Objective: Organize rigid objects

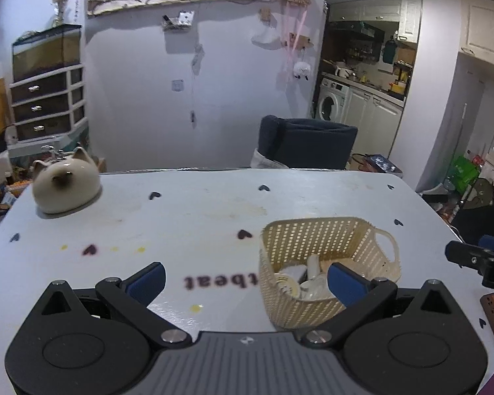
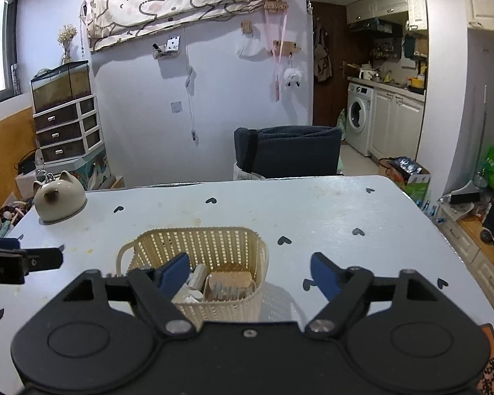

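Pale blue table printed with dark hearts, bearing cream perforated plastic basket of small items near centre, ceramic cat-shaped jar far left, kitchen far right; left gripper and right gripper both wide, empty.

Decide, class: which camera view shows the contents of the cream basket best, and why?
The right wrist view: it looks down into the basket, showing a tan block and white pieces. The left wrist view shows the basket off to one side, with a gripper finger covering part of the contents.
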The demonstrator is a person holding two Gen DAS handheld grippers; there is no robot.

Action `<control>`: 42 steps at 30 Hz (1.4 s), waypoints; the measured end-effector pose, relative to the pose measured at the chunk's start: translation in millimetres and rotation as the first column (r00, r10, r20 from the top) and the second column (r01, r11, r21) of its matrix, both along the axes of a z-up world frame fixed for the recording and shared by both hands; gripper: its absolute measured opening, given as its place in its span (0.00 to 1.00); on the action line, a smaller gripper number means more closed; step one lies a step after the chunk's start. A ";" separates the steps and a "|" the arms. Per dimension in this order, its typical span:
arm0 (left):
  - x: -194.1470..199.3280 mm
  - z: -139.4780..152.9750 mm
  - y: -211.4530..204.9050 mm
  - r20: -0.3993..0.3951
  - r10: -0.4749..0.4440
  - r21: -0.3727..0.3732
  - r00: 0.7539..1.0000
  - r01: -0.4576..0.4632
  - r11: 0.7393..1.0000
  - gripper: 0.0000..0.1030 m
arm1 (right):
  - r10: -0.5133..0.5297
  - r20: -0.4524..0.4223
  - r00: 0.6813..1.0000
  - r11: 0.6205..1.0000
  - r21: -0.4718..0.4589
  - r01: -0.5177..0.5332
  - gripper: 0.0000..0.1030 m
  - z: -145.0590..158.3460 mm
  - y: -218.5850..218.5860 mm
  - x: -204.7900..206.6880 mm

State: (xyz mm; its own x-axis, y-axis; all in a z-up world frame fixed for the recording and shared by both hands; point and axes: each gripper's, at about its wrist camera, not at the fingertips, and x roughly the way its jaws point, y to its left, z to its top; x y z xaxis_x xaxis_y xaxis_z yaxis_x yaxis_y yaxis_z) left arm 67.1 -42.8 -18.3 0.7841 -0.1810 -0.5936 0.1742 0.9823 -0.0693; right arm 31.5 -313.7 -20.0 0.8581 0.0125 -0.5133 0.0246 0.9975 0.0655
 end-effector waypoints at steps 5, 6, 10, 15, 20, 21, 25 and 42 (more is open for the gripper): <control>-11.1 3.2 8.4 0.018 0.017 0.013 1.000 -0.018 1.000 1.00 | -0.015 0.017 1.000 1.000 -0.005 0.016 0.88 0.1 6.5 -10.2; -12.0 3.7 9.4 0.019 0.020 0.015 1.000 -0.020 1.000 1.00 | -0.019 0.019 1.000 1.000 -0.003 0.019 0.89 0.5 7.1 -11.9; -15.1 3.3 9.3 0.017 0.033 0.032 0.999 -0.033 0.999 1.00 | -0.029 0.019 0.999 1.000 -0.004 0.029 0.95 0.0 8.8 -16.6; -20.4 2.6 6.1 0.013 0.030 0.040 0.999 -0.030 0.999 1.00 | -0.042 -0.001 0.999 0.999 0.000 0.042 0.99 -3.6 7.9 -18.4; -23.7 1.9 6.5 0.009 0.046 0.040 0.999 -0.047 0.998 1.00 | -0.045 0.005 0.999 0.999 -0.013 0.045 1.00 -4.6 8.5 -21.8; -23.9 2.0 6.6 0.009 0.050 0.040 0.999 -0.050 0.998 1.00 | -0.045 0.003 0.999 0.999 -0.013 0.045 1.00 -4.9 8.4 -21.9; -23.8 2.4 5.4 0.006 0.053 0.043 0.999 -0.053 0.998 1.00 | -0.041 0.000 0.999 0.999 -0.014 0.041 1.00 -5.1 8.0 -22.4; -24.2 2.1 2.4 0.002 0.051 0.044 0.999 -0.051 0.998 1.00 | -0.034 -0.005 0.999 0.999 -0.014 0.034 1.00 -7.2 6.2 -21.7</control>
State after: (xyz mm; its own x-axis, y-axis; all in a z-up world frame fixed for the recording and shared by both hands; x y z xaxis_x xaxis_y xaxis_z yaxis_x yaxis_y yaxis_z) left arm 42.9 -40.4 -16.2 0.7924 -0.1141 -0.5992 0.1238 0.9920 -0.0253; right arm 9.7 -307.4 -27.1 0.8549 -0.0242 -0.5182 0.0592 0.9969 0.0512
